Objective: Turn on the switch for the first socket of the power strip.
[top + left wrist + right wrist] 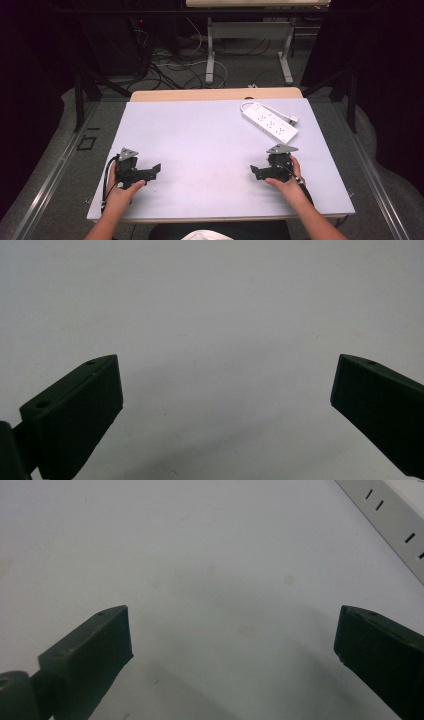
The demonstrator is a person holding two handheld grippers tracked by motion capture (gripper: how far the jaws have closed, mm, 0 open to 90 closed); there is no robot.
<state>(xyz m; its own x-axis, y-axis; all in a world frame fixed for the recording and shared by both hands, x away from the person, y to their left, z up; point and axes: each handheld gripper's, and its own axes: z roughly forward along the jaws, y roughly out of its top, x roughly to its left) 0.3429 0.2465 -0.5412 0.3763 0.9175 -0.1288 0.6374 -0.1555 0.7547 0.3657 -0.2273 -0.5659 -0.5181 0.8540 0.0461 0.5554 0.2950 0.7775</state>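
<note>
High view: one white power strip (270, 121) lies far right on the table (200, 135); two grippers rest near, left gripper (152, 171) and right gripper (256, 172). Left gripper view: jaws spread over bare table; right gripper view: jaws spread, strip far right.

The pale grey matt table top (200, 145) looks smooth, faintly stained, with a light wood edge behind it. On it lies a long white plastic power strip (270, 122), slightly glossy. Nearer than the strip, the black left gripper (225, 390) and black right gripper (232, 635) look like matt moulded plastic.
</note>
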